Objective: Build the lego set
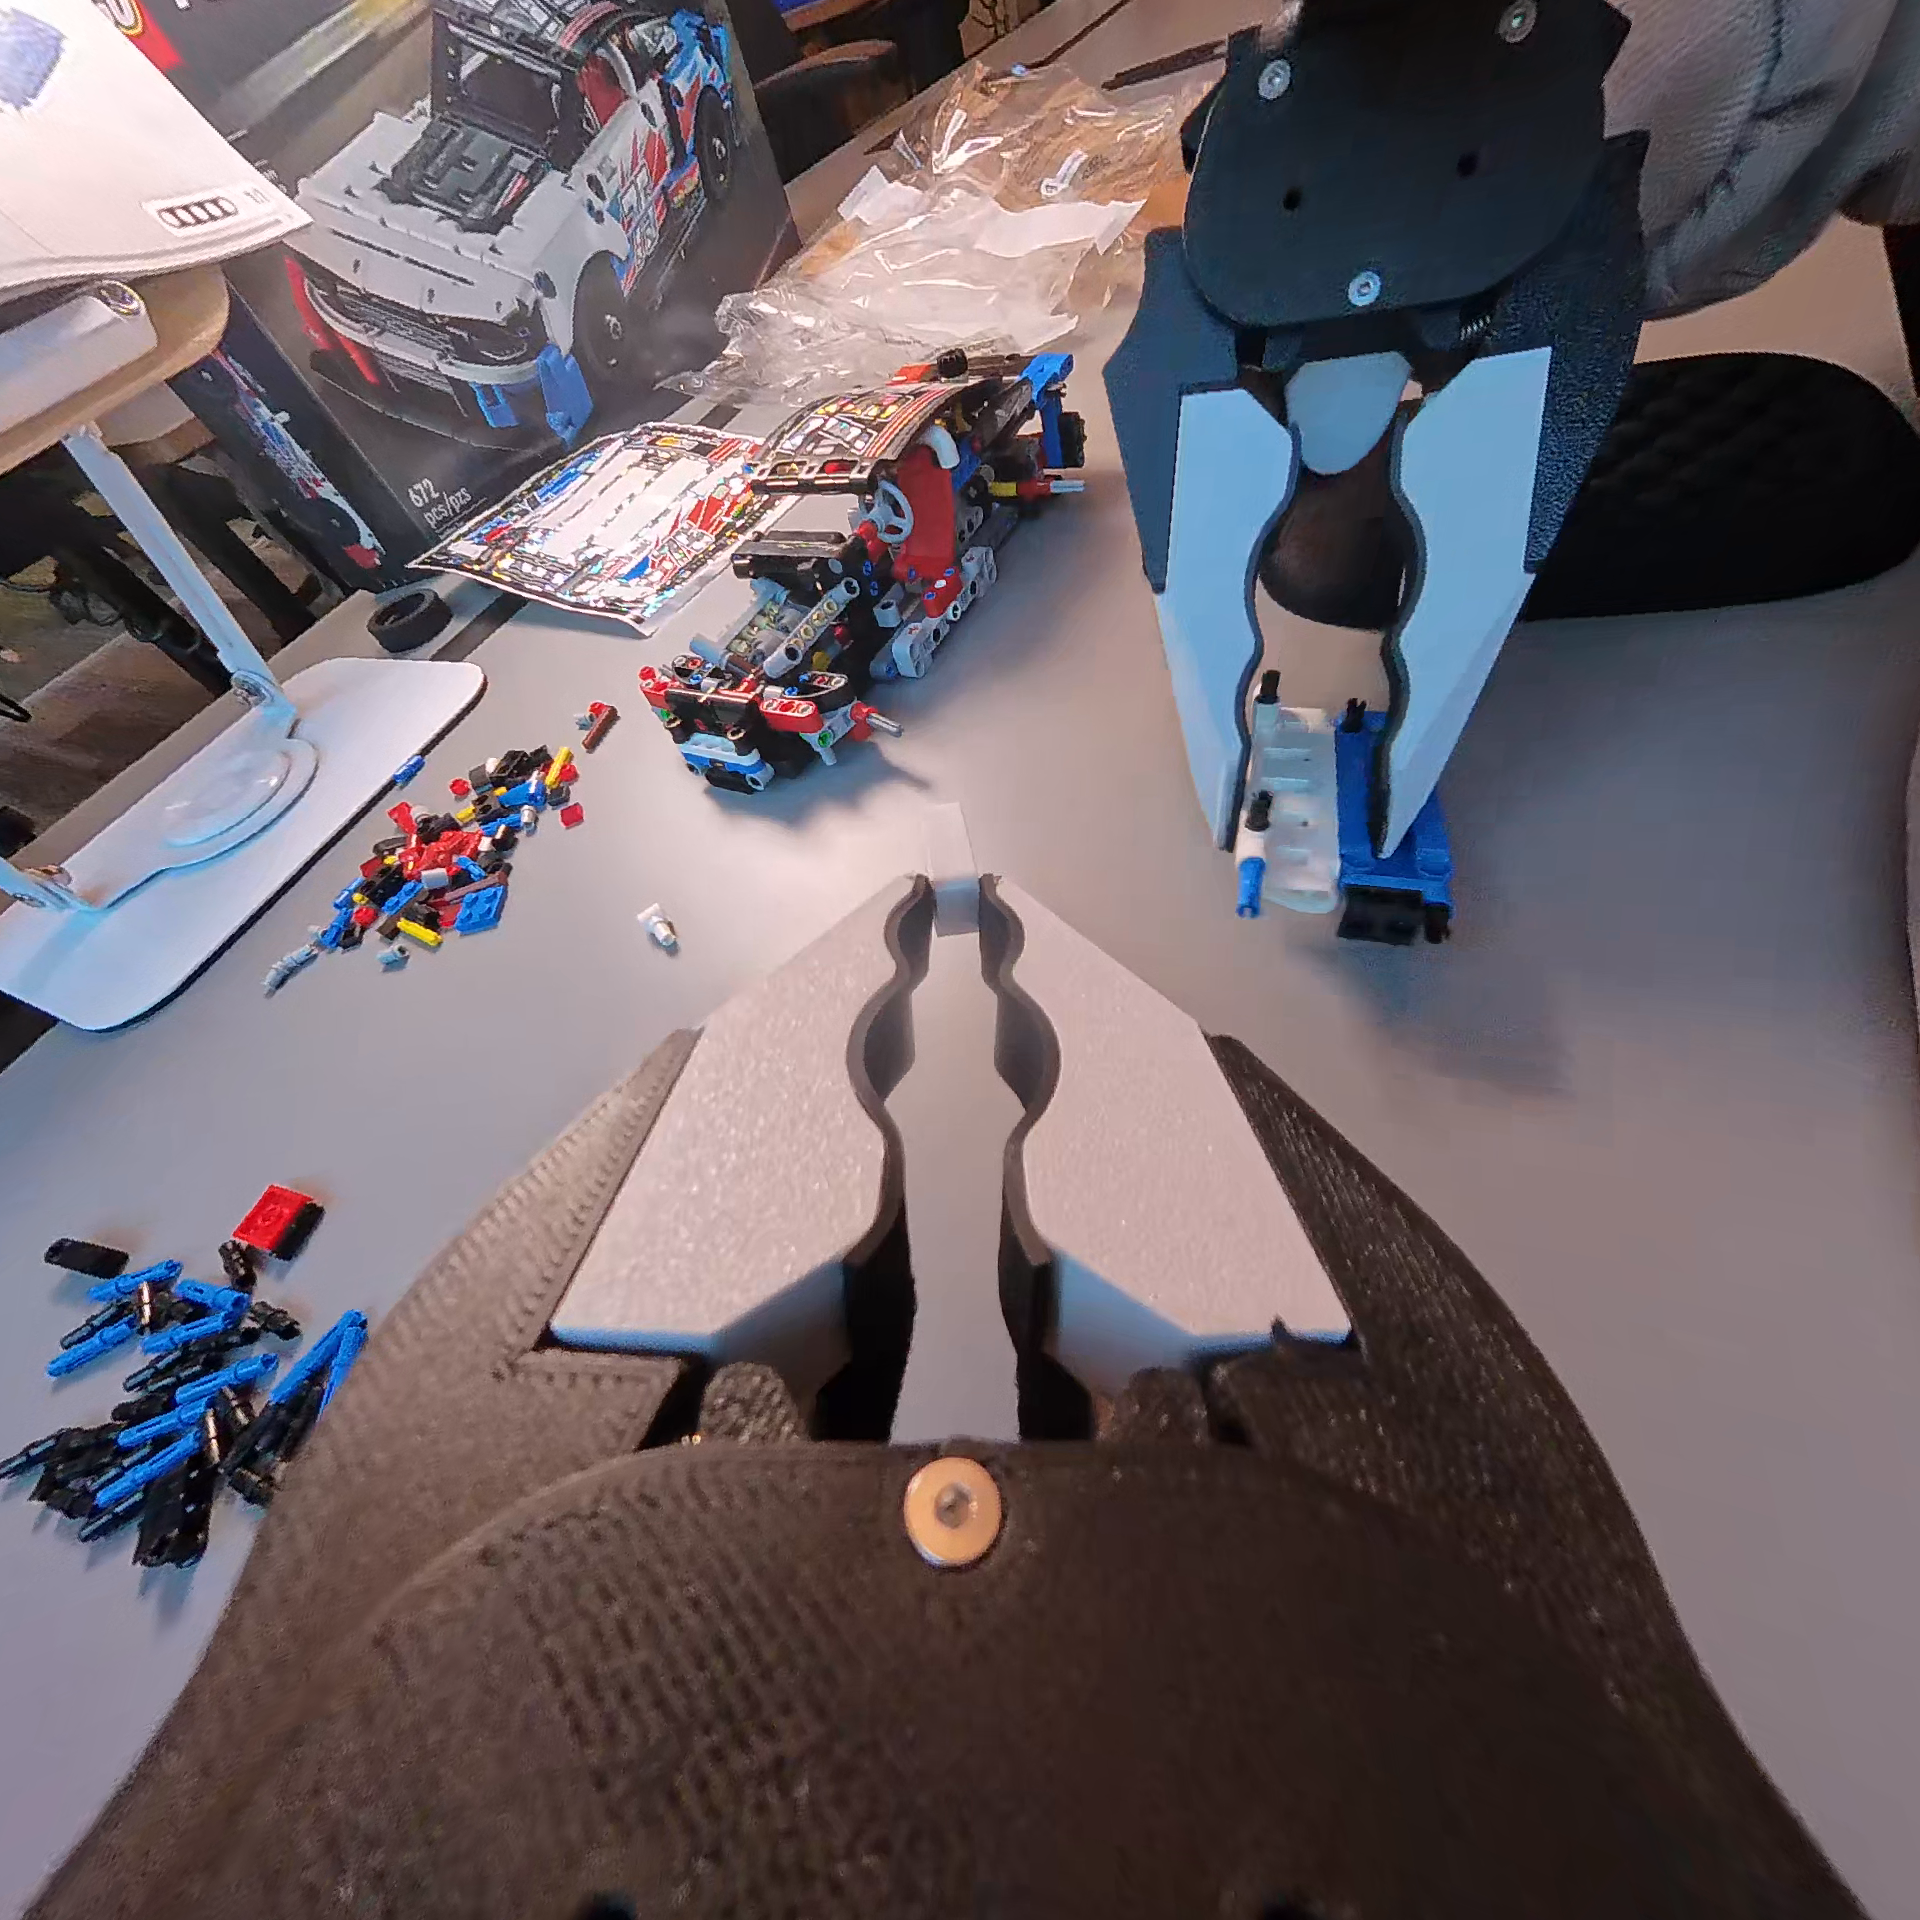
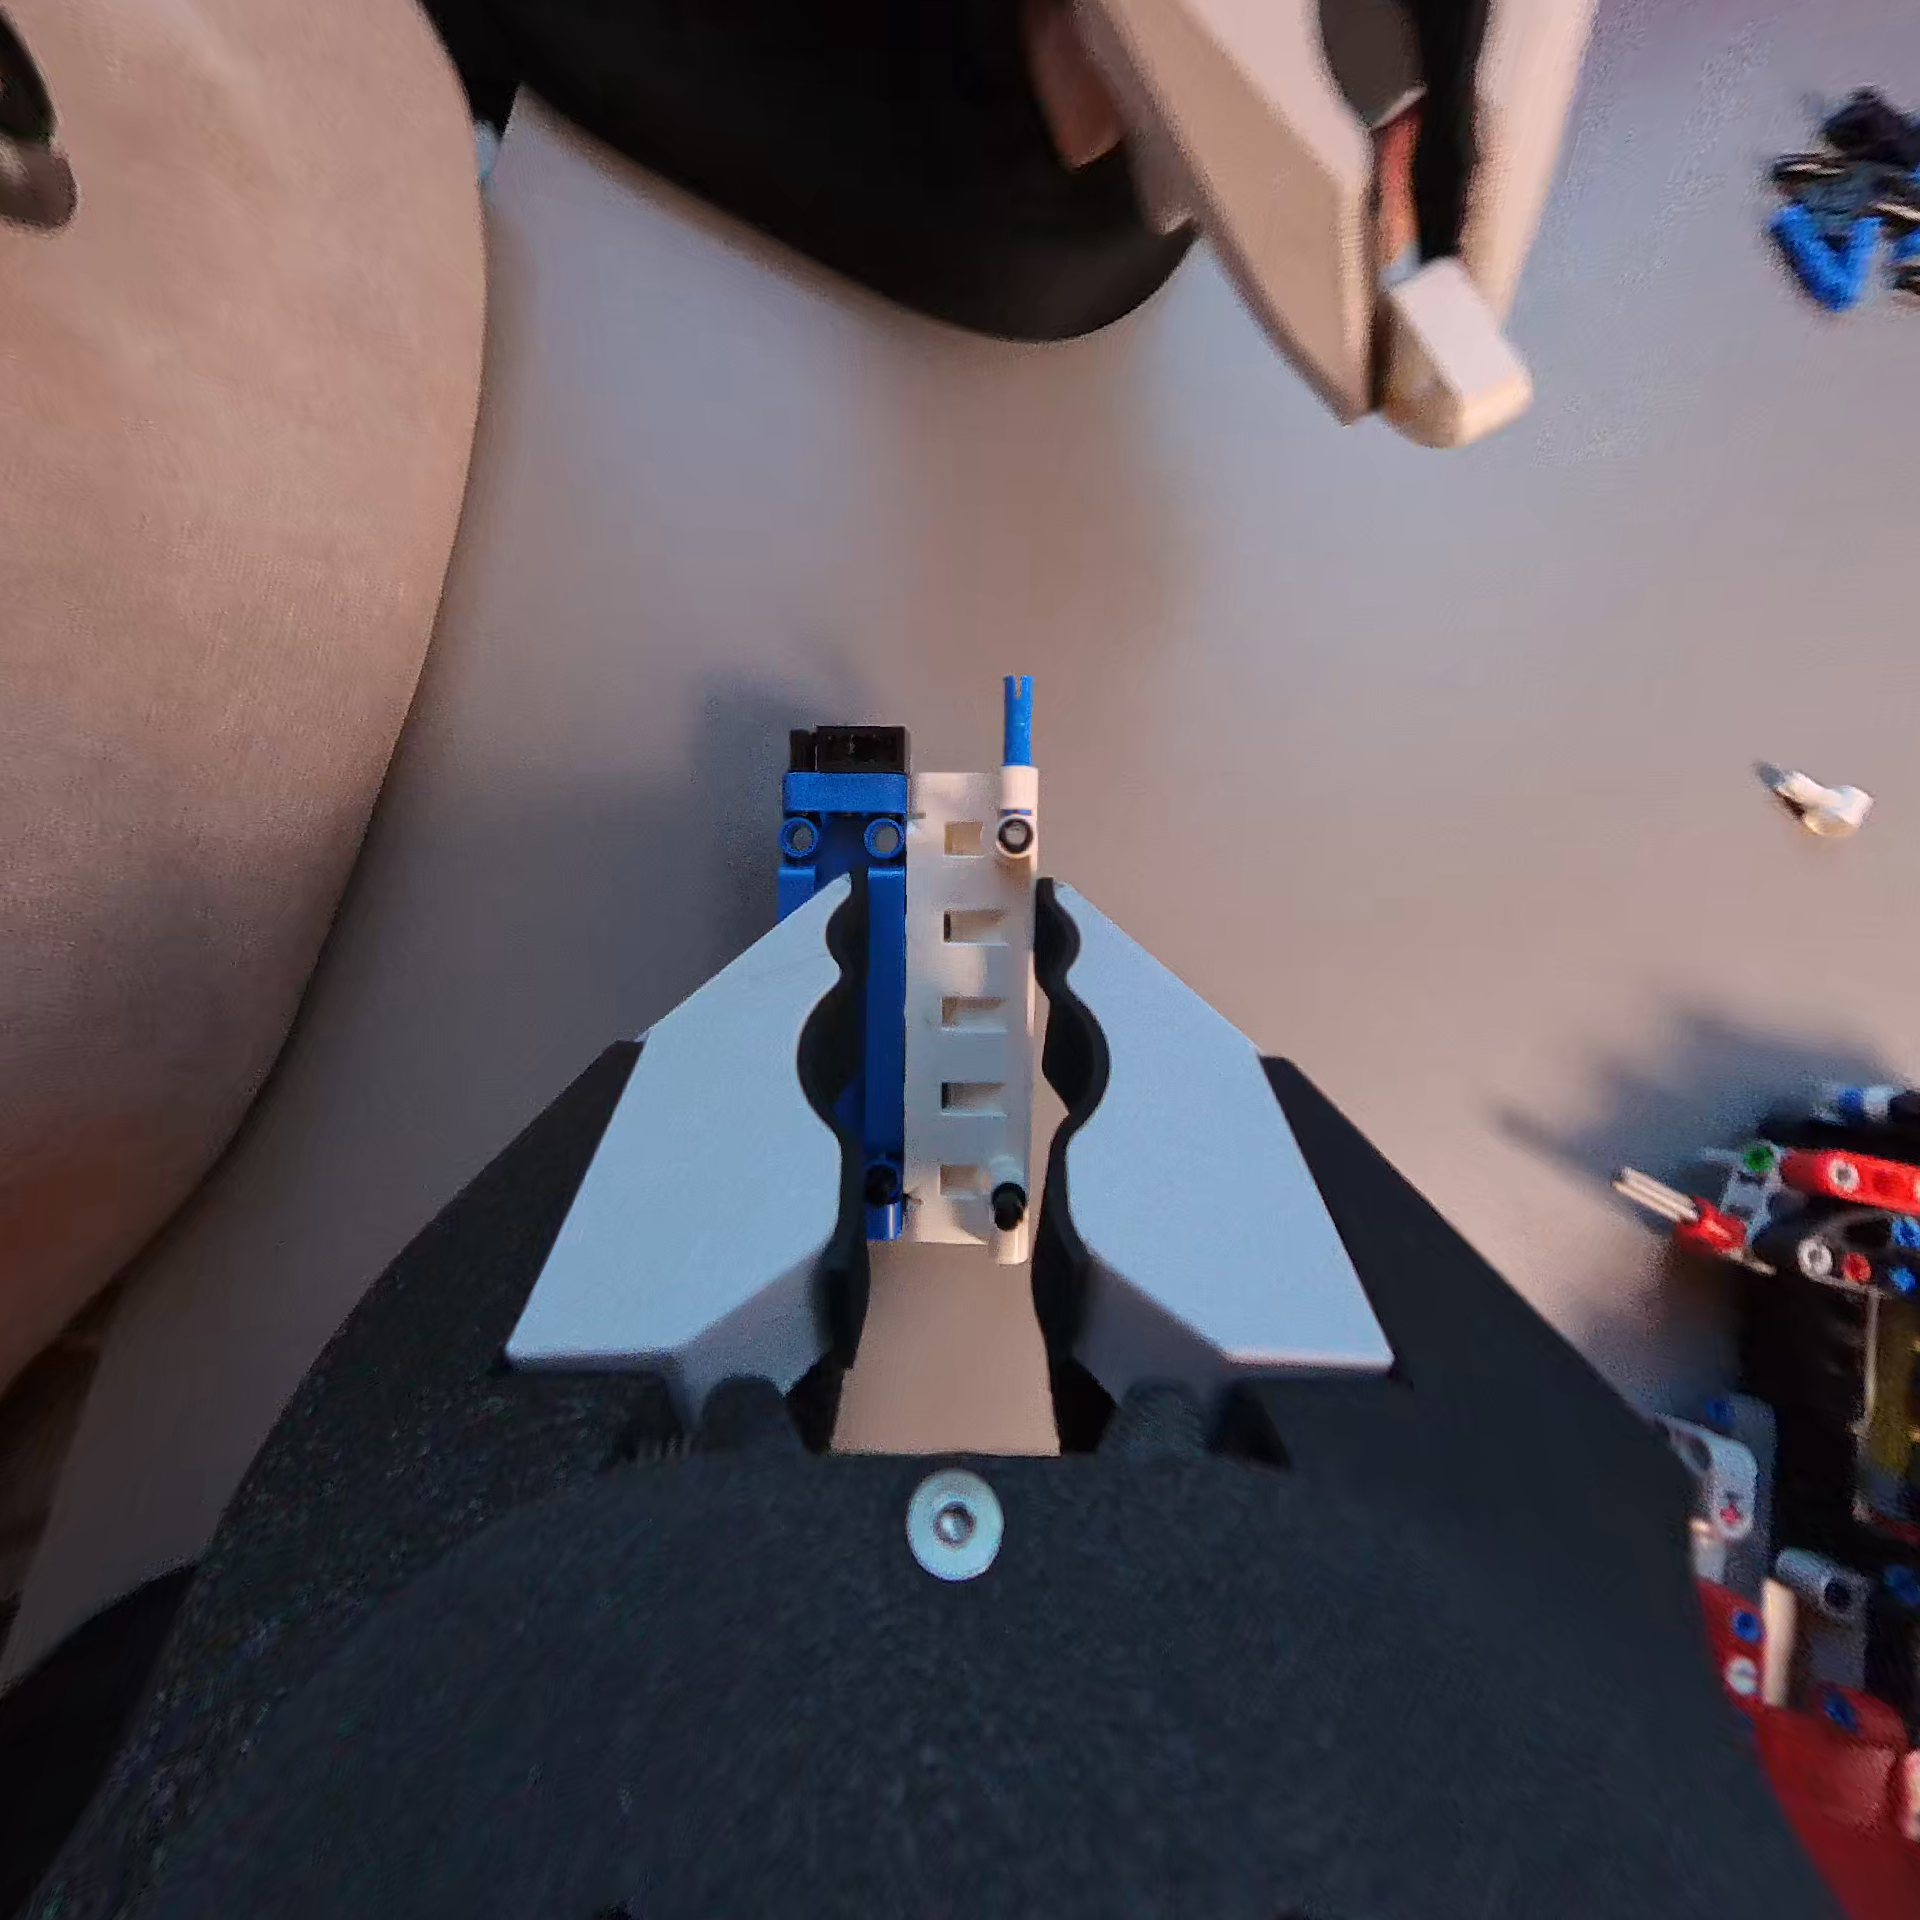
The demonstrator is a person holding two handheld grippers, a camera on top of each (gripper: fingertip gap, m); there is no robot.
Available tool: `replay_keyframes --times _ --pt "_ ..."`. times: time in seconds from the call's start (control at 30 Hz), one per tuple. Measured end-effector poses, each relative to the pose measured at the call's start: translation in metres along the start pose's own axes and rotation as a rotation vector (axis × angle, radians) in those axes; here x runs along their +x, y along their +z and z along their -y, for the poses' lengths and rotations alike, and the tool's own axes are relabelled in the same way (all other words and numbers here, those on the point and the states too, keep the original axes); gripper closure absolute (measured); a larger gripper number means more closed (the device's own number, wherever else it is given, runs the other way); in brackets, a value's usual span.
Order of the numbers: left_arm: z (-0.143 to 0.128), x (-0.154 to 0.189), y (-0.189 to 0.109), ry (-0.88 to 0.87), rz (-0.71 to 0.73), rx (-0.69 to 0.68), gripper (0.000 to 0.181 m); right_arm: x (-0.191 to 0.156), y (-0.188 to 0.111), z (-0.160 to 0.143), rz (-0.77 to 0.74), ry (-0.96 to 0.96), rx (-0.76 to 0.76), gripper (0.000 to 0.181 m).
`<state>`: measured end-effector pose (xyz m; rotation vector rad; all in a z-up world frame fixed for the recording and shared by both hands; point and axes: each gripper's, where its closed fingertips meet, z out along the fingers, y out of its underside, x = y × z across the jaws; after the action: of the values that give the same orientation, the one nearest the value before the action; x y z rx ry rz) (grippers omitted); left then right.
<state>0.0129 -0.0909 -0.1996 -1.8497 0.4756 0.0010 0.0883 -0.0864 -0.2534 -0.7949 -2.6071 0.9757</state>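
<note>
My left gripper [image 1: 954,896] is shut on a small white brick [image 1: 956,883] and holds it above the grey table [image 1: 1143,1039]. My right gripper [image 2: 943,896] is shut on a blue-and-white sub-assembly [image 2: 966,1039] with a black end and a blue pin. In the left wrist view the right gripper [image 1: 1311,844] points down, and the sub-assembly [image 1: 1351,831] is at the table surface, right of my left fingertips. In the right wrist view the left gripper [image 2: 1423,343] with the white brick [image 2: 1455,364] is at upper right. The partly built car [image 1: 862,582] lies beyond.
A loose white piece [image 1: 657,923] lies left of the left fingertips. A pile of mixed small parts [image 1: 457,852], blue and black pins [image 1: 177,1382], a sticker sheet [image 1: 623,520], a tyre [image 1: 410,618], the set's box [image 1: 468,260], plastic bags [image 1: 935,229] and a white stand base [image 1: 208,810] are around. A person's sleeve [image 2: 208,623] is close. Tip to tip, the grippers are about 10 cm apart.
</note>
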Motion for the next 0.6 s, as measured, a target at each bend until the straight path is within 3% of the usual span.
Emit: replay_keyframes --times 0.13,0.27,0.43,0.6 --pt "0.001 -0.006 0.002 -0.115 -0.01 -0.007 0.175 0.019 -0.009 0.015 -0.02 0.314 0.215 0.151" --pt "0.012 -0.012 0.008 -0.277 -0.075 0.051 0.175 0.03 -0.028 0.051 0.159 0.641 0.563 0.152" --pt "0.032 -0.027 0.013 -0.388 -0.117 0.15 0.175 0.044 -0.04 0.076 0.294 0.787 0.778 0.152" --pt "0.033 -0.035 0.02 -0.416 -0.12 0.166 0.176 0.059 -0.045 0.083 0.407 0.933 0.899 0.153"
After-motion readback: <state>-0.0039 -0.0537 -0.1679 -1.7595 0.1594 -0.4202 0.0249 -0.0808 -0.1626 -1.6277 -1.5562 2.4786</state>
